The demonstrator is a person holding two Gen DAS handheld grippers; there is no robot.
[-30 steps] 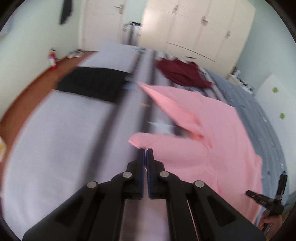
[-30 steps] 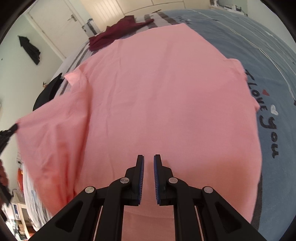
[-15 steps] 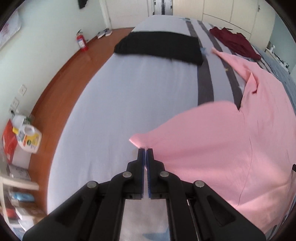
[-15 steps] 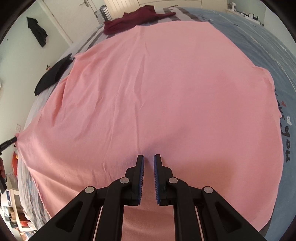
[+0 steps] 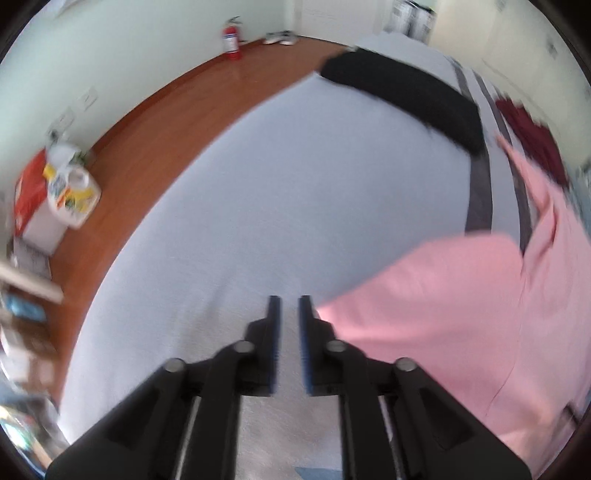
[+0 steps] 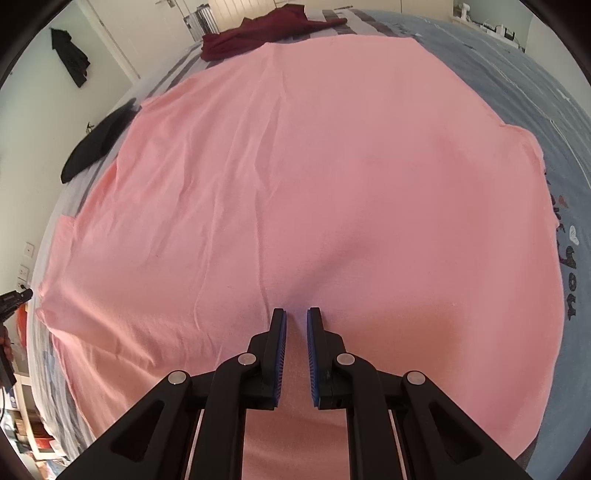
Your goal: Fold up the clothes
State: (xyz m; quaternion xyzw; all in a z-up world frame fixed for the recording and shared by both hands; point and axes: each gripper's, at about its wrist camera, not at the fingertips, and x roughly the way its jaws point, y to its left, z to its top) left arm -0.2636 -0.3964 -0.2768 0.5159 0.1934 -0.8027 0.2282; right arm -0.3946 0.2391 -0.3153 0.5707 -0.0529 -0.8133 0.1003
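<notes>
A pink shirt lies spread flat on the bed, filling most of the right wrist view. Its left corner shows in the left wrist view, just right of my left gripper, which is open with a narrow gap and holds nothing. My right gripper hovers over the near part of the shirt, jaws slightly apart with pink cloth showing between them; no cloth is pinched. The left gripper's tip shows at the far left of the right wrist view, beside the shirt's corner.
A black garment and a dark red garment lie farther up the bed. Left of the bed are the wooden floor, a detergent bottle, shelves and a fire extinguisher.
My left gripper pulled the shirt's corner out to the left and opened, letting it go. The shirt went from partly lifted to flat. The right gripper stayed over the shirt.
</notes>
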